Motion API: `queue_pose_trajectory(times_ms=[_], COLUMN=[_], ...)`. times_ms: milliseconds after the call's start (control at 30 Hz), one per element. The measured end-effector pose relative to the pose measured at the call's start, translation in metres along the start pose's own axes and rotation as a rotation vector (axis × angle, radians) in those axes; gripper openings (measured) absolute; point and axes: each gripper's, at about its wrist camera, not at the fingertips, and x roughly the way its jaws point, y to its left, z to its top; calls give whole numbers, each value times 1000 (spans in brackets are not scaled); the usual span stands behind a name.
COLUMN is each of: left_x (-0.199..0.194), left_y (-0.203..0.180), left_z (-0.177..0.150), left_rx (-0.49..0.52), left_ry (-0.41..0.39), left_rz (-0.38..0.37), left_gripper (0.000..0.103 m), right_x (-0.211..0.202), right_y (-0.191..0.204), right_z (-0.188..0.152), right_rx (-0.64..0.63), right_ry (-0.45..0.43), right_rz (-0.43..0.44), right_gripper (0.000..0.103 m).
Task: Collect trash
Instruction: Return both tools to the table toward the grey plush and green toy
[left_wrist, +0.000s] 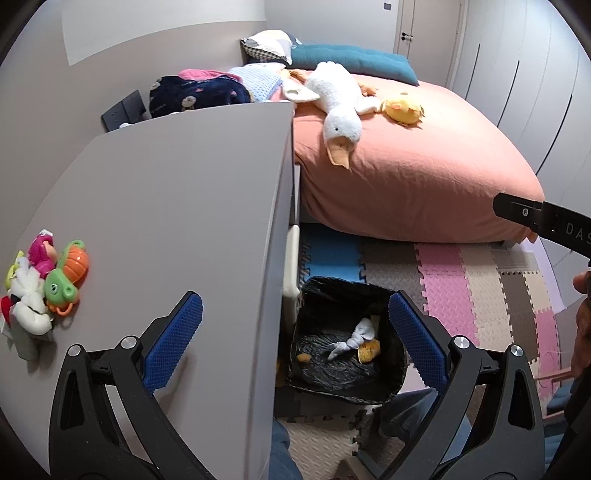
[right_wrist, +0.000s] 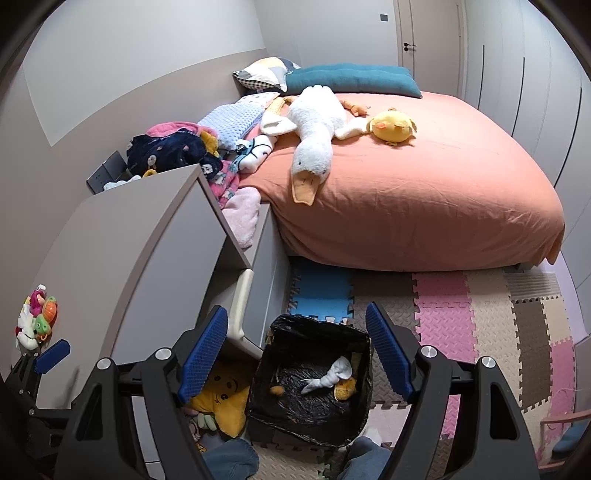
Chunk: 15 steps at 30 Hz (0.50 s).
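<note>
So the trash bin, a square one lined with a black bag, sits on the foam floor mat just off the right edge of the grey counter, and it already has a twisted white tissue plus a couple of yellow-orange scraps lying in the bottom. Both sets of tongs are spread wide with nothing in them: the right tongs hang pretty much straight over the bin, while the left tongs straddle the counter edge, one blue pad over the counter and the other over the bin. As for what's left to collect, I honestly can't spot obvious trash on the counter; the only things there are a cluster of small toys at the near left, well away from the bin. If anything in that pile counts, the left tongs are clearly the closer ones, and it'd be a reach to the left. The pile's near-left end is cut off by the lens edge, so whether a wrapper or tissue hides in it, I can't tell. A yellow plush sits partly hidden behind the right tongs, beside the bin.
</note>
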Motion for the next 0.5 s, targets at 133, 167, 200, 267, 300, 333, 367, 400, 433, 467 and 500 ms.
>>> queue_pose_trajectory(times_ms=[133,167,200,267,300,333,367,400,433,467,500], left_x=[-7,-9,-11,-16,-19,-22,-25,-29,-33,-37,-40], left_y=[11,15,19,27,31,36,40,46,50,56,61], left_z=[-4,-5,-6,-8,-9,-10,-11,-12,-13,-14,-15], left_rx=[-12,-15,-19,-27,-33,-39,-44,-49,-53,-59,-64], left_ry=[-9,-12,-16,-24,-29,-34,-38,-45,-49,-55,-60], left_rz=[19,27,35,49,56,64,70,80,89,100,108], left_gripper=[98,98,98,98,98,98,98,98,98,98,98], right_x=[0,0,0,0,0,-1,-1,-1,-1,-1,-1], right_y=[16,21,26,36,42,47,53,59,65,71,76], right_z=[0,0,-1,-1,-1,-1,-1,-2,-2,-2,-2], right_rx=[-29,-38,-45,-60,-69,-77,-85,-92,-99,-105,-110], right_ry=[-6,-6,-6,-8,-8,-8,-10,-11,-12,-13,-12], right_rz=[26,35,44,62,72,81,90,99,108,118,125], right_gripper=[78,78,78,78,78,78,78,78,78,78,78])
